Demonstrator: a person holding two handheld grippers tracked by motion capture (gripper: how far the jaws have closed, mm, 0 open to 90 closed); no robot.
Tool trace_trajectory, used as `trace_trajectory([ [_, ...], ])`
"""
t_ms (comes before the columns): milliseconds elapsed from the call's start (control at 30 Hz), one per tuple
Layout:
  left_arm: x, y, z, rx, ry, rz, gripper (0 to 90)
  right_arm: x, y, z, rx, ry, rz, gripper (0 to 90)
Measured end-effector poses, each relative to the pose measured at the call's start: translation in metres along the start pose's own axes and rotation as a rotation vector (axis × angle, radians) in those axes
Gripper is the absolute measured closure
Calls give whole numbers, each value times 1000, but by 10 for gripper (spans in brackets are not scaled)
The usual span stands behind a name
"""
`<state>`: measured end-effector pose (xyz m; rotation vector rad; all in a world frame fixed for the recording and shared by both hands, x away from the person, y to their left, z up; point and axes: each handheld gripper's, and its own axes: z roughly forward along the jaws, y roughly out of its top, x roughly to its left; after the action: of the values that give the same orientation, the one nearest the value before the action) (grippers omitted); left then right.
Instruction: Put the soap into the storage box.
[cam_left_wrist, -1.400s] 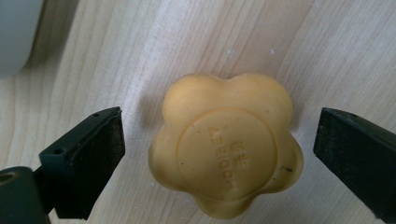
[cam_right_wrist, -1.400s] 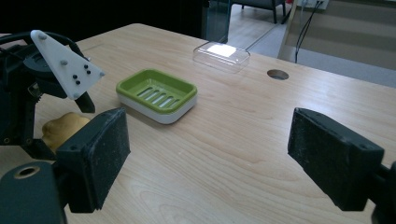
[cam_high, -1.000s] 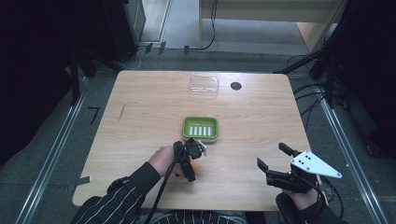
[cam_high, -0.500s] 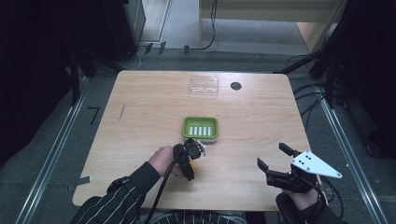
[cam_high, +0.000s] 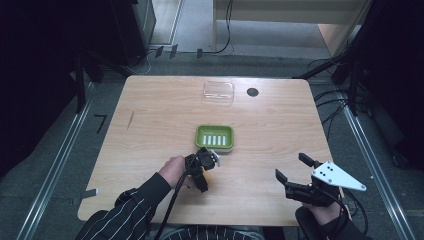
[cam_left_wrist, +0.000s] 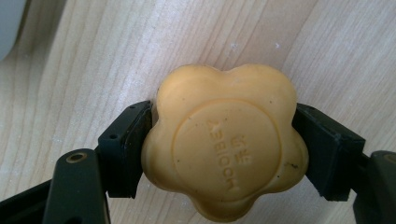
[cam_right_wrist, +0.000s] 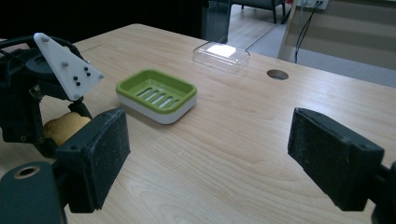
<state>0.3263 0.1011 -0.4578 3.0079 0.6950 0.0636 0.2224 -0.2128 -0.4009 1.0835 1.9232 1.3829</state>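
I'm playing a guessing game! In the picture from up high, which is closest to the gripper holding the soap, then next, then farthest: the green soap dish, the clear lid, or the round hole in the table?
1. Green soap dish: just beyond the left gripper, mid-table.
2. Clear lid: near the far edge.
3. Round hole: far edge, right of the lid.

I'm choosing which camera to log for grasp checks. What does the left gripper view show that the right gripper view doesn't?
Left gripper view alone: the embossed lettering on the yellow soap, and both pads of the left hand-held gripper pressed against its sides.

Right gripper view alone: the green soap dish, the clear lid, the table hole, and the right hand-held gripper standing open.

Both: the soap and the wooden table.
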Motion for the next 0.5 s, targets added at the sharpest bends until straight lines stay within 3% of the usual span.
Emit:
trace_trajectory([
  [500,1,1,-14,-19,2,20,263,0,0,0,2,0,-4,135],
])
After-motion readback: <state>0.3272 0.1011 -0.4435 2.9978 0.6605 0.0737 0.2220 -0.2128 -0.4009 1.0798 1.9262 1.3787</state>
